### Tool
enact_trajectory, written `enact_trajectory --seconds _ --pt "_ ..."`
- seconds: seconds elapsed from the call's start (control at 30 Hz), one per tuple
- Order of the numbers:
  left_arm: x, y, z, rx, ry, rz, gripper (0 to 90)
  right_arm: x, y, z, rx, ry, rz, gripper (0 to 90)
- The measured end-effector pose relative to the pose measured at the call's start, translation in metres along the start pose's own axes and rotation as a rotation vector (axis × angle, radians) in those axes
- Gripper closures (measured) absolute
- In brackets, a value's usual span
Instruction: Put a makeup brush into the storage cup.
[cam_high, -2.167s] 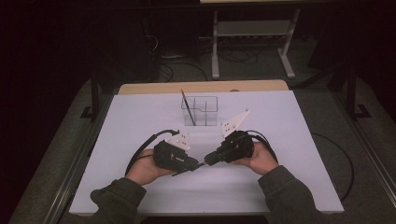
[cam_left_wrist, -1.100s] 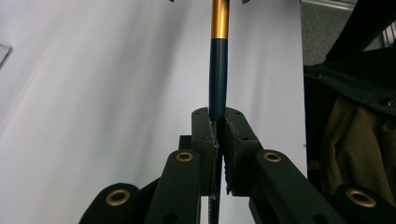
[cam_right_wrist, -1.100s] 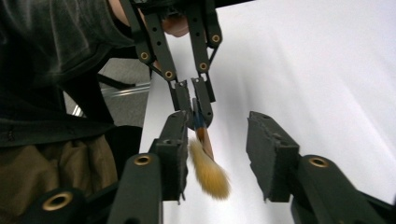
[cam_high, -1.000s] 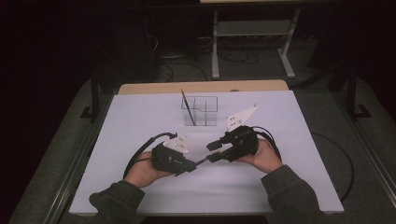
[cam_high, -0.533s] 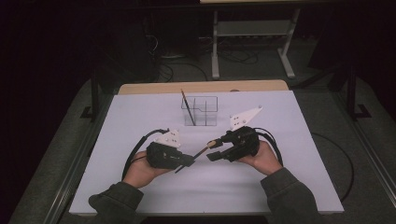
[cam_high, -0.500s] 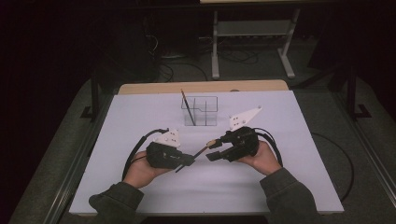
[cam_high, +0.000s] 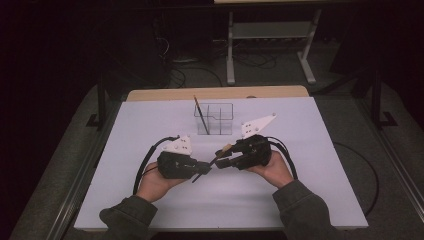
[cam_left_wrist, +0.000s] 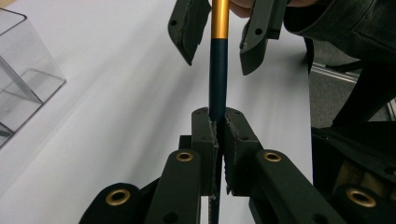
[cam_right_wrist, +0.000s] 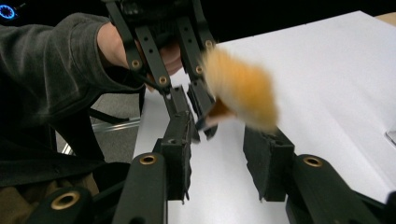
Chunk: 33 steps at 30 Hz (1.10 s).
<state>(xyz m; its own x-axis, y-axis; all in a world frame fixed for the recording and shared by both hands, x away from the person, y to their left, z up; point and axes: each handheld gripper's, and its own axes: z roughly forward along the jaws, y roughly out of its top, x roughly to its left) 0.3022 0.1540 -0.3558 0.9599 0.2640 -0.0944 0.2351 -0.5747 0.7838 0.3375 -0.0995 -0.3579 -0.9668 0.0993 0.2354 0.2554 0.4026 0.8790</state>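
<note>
Left gripper (cam_left_wrist: 217, 135) is clamped on the dark handle of a brush (cam_left_wrist: 218, 79), held above the table (cam_high: 310, 165) between both hands, while the right gripper (cam_right_wrist: 219, 154) has just been closing its jaws around the gold ferrule and bristle end without yet pressing on it. If those pads pinch the soft bristles instead of the ferrule, I judge the brush could twist or slip during a handover. Behind sit a clear organizer (cam_high: 215, 117) holding another brush (cam_high: 201, 116) and a dark room.
</note>
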Motion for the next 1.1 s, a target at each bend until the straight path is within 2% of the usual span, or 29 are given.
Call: enact_trajectory --seconds 0.1,0.2,0.43,0.57,0.8,0.87,0.97,1.1 --pt "-0.0004 0.0000 0.0019 -0.008 -0.001 -0.009 83.9 -0.0004 0.0015 0.0022 -0.008 0.002 0.002 61.0" --pt "0.0003 0.0001 0.0027 -0.007 0.008 -0.001 83.9 0.0006 0.0031 0.0038 -0.007 0.002 0.002 63.1" --pt "0.0002 0.0006 0.0029 -0.021 0.010 -0.009 83.9 -0.0022 0.0032 0.0042 -0.024 0.020 0.015 78.2" --pt "-0.0001 0.0009 0.0034 -0.019 0.014 -0.006 83.8 -0.0038 0.0031 0.0050 -0.039 0.046 0.033 81.5" --pt "-0.0002 0.0005 0.0042 -0.017 0.024 0.002 82.7 -0.0056 0.0035 0.0058 -0.034 0.057 0.045 82.5" --pt "-0.0002 0.0003 0.0045 -0.009 0.030 -0.007 79.2 -0.0058 0.0036 0.0056 -0.027 0.055 0.045 82.5" --pt "0.0006 -0.0007 0.0042 0.011 0.039 0.003 74.7 -0.0058 0.0033 0.0048 -0.010 0.047 0.049 82.5" --pt "0.0014 -0.0042 0.0014 0.013 0.055 -0.001 72.0 -0.0063 0.0025 0.0024 0.007 0.032 0.050 82.5"
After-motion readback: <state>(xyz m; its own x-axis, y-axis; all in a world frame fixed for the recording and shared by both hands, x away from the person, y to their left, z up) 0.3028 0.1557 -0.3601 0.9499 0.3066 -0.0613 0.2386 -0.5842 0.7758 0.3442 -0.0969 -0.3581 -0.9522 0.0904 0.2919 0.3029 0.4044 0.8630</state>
